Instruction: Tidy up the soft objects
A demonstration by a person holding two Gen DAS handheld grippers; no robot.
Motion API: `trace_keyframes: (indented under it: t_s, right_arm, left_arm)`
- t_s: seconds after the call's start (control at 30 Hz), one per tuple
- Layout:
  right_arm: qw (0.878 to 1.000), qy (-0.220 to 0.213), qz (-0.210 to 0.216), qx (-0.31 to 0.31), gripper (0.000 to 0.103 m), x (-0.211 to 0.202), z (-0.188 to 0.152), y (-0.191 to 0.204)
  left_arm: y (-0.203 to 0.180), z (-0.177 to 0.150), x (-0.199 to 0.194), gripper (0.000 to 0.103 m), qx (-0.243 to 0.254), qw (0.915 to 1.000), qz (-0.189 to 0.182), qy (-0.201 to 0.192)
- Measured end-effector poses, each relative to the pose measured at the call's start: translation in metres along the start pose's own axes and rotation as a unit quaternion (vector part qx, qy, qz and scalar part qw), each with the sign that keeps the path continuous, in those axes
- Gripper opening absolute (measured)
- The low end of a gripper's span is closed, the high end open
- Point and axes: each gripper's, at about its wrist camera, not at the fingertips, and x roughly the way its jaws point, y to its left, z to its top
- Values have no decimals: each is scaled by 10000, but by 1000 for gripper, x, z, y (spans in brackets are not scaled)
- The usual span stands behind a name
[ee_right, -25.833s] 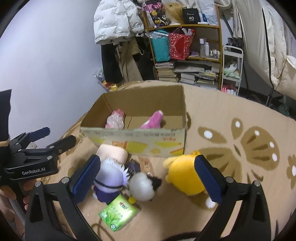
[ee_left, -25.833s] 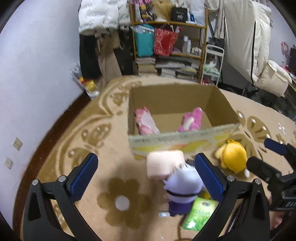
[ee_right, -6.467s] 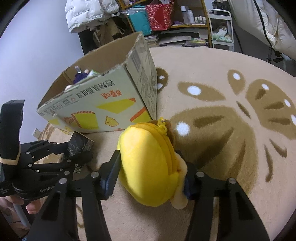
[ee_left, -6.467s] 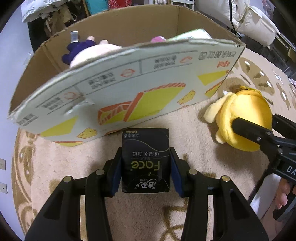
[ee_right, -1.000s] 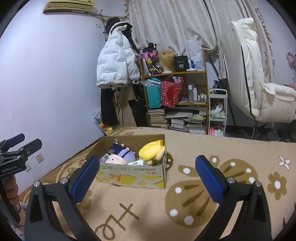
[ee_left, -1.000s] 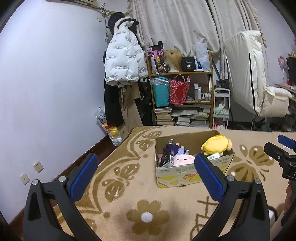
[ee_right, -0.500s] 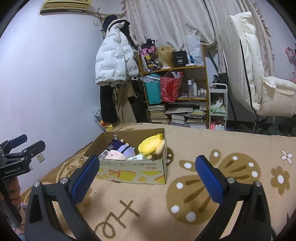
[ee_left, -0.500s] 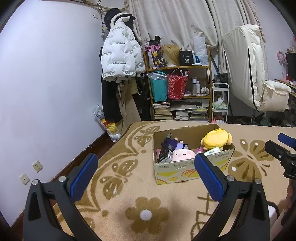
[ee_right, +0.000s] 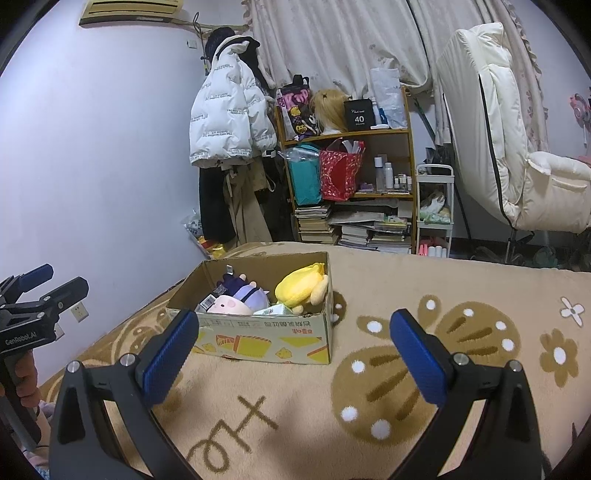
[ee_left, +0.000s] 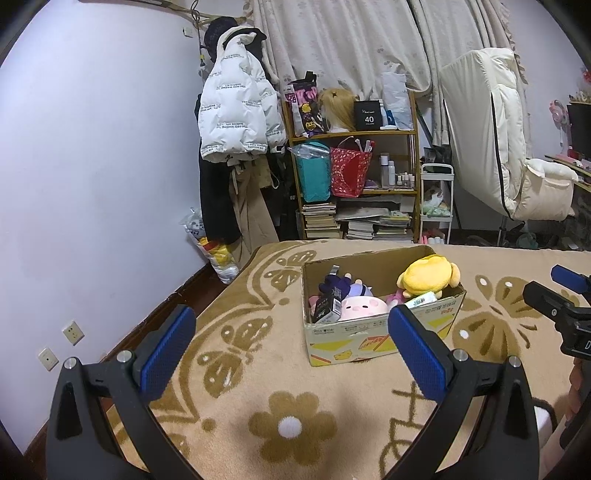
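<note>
Yellow round plush toy [ee_left: 428, 278] now inside far printed cardboard box [ee_left: 380, 338]; left gripper [ee_left: 291, 350] and right gripper [ee_right: 293, 349] both released, empty, held near

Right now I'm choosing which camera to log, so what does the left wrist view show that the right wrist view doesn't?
Only the left wrist view shows the brown flower motif on the rug and the right gripper.

Only the right wrist view shows the air conditioner and the left gripper.

Both show the cardboard box holding the yellow plush, and the white puffer jacket.
</note>
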Motion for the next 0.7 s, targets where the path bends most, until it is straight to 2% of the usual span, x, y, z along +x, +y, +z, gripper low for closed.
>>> trace_keyframes:
  t_s: [0.7]
  right_arm:
    - [10000,26,-1,15,103,1,-3,-1]
  left_arm:
    - [0,-3,2,103,69,9999,-45,99]
